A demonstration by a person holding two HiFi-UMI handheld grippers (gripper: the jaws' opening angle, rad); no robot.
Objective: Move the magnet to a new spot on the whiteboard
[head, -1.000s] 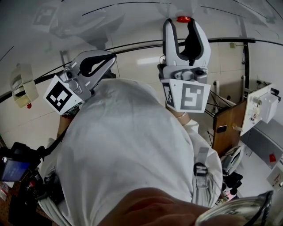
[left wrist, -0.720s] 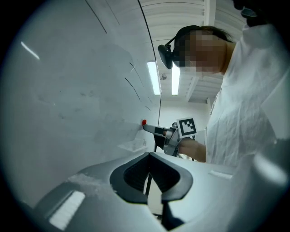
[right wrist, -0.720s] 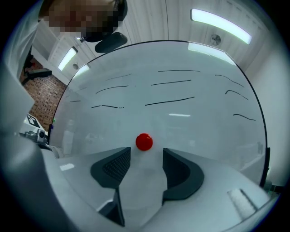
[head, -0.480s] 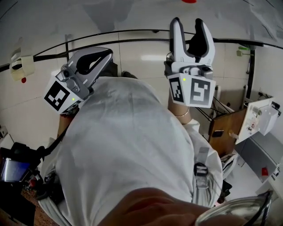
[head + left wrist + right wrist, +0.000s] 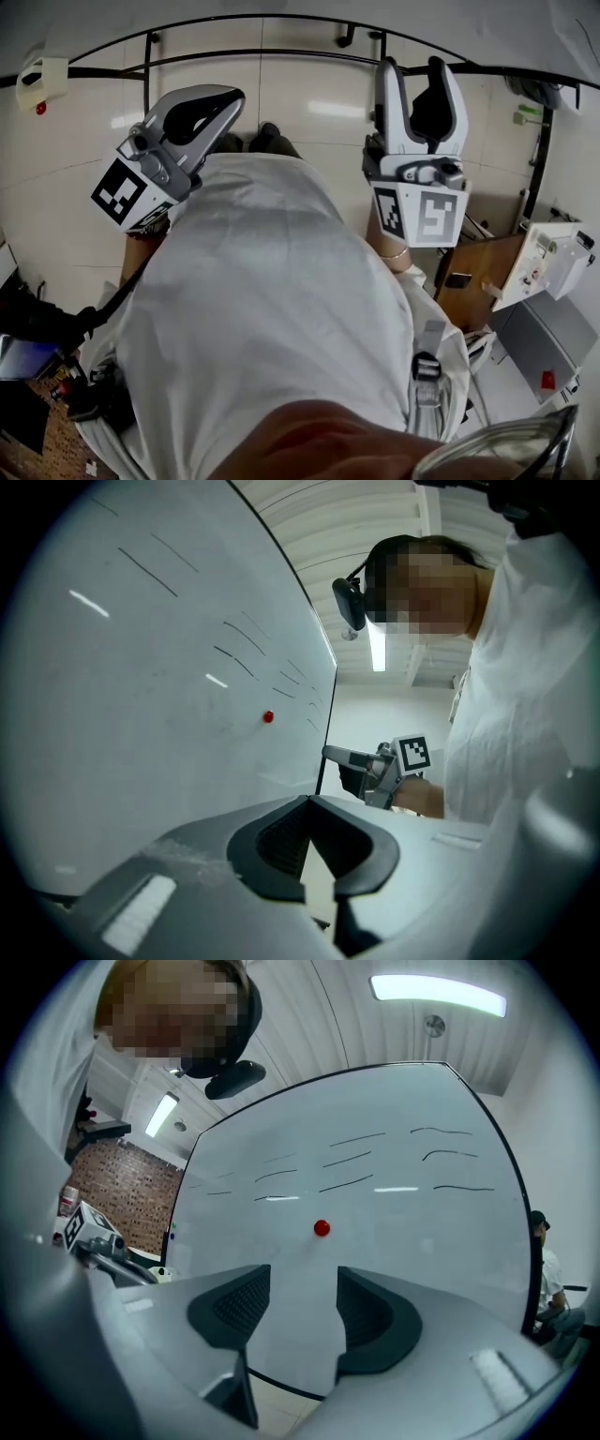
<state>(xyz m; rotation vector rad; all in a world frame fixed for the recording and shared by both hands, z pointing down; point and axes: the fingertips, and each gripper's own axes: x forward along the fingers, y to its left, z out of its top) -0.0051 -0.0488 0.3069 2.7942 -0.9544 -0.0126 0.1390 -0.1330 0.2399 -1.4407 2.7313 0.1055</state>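
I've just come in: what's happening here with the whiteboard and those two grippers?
A person stands at a whiteboard with a gripper in each hand. A small red magnet sits on the board, and neither gripper touches it. The right gripper points towards it, jaws open and empty. The left gripper is held off to the side, jaws shut on nothing.
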